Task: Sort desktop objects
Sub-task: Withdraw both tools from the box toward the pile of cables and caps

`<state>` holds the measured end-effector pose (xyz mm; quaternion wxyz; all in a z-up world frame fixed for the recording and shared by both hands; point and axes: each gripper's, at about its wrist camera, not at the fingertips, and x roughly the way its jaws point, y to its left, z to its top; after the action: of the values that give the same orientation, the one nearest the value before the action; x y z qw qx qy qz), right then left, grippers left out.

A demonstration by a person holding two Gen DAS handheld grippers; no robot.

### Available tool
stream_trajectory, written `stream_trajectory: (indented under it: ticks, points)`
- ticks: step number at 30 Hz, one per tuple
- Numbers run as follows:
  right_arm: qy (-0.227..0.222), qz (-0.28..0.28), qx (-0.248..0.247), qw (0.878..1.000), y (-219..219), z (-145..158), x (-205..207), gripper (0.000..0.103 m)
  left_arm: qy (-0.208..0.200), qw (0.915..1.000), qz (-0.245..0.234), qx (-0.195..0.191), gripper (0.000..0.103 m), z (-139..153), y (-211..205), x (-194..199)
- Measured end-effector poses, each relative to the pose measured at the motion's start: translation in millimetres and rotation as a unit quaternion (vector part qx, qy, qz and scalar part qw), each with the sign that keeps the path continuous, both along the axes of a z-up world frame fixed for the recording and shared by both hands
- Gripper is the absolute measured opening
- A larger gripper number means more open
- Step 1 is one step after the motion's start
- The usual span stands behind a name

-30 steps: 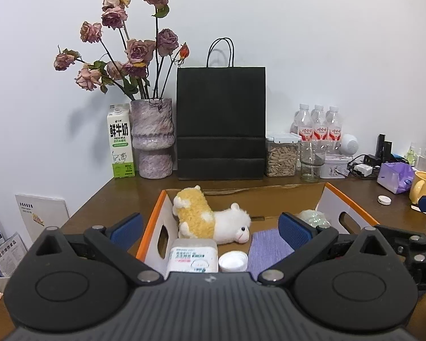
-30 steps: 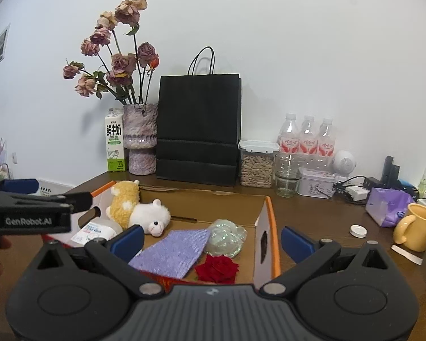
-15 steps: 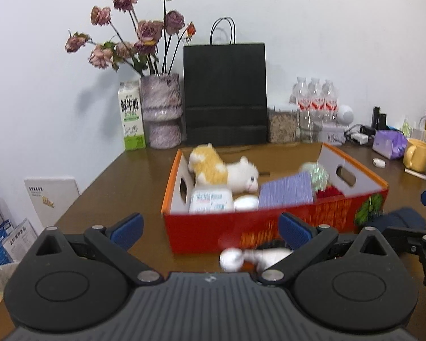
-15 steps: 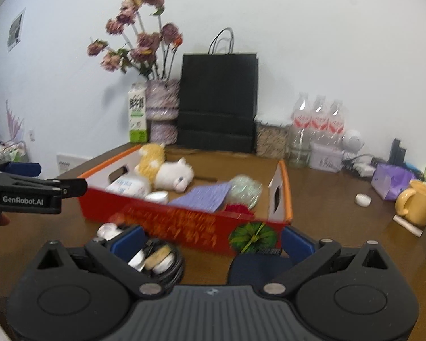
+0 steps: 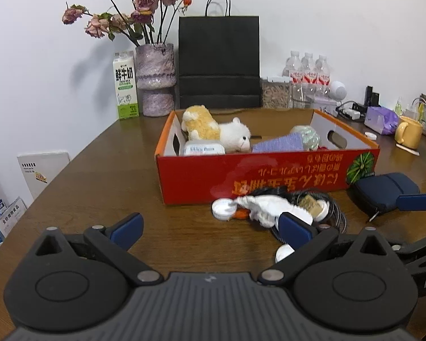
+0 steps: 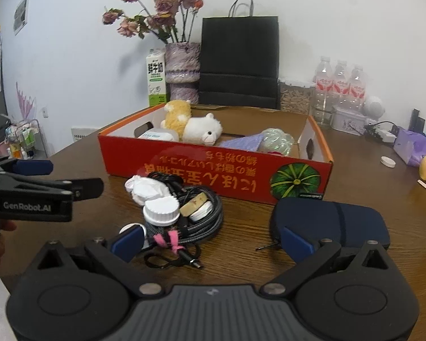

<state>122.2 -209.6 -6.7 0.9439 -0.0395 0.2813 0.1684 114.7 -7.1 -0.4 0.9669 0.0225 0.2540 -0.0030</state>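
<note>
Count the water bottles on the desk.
3. The water bottles stand in a row against the back wall, right of the black paper bag: left one, middle one, right one. More could be hidden behind them.

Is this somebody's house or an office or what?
Probably a lived-in desk at home or in a small office. The wooden table stands against a wall with a vase of dried roses, a milk carton and water bottles, plus a red box of toys and odds.

Left gripper [image 5: 210,228] and right gripper [image 6: 211,241], jaws wide apart, empty.
</note>
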Motion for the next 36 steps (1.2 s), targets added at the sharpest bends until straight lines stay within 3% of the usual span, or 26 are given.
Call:
stream_trajectory:
  ticks: [12, 22, 30, 36]
  points:
    - [0.022, -0.002, -0.018, 1.000, 5, -14, 2, 0.103, 0.040, 0.9977, -0.054, 0.009, 0.102, -26, -16, 6]
    - [0.029, -0.018, -0.019, 0.999, -8, -18, 5, 0.103, 0.050, 0.9960, -0.073, 0.003, 0.099, -29, -28, 16]
    - [0.034, -0.022, -0.019, 0.999, -14, -22, 6, 0.103, 0.055, 0.9962, -0.067, -0.010, 0.085, -28, -30, 18]
    - [0.034, -0.023, -0.017, 0.999, -18, -24, 6, 0.103, 0.077, 0.9931, -0.085, -0.023, 0.082, -31, -31, 21]
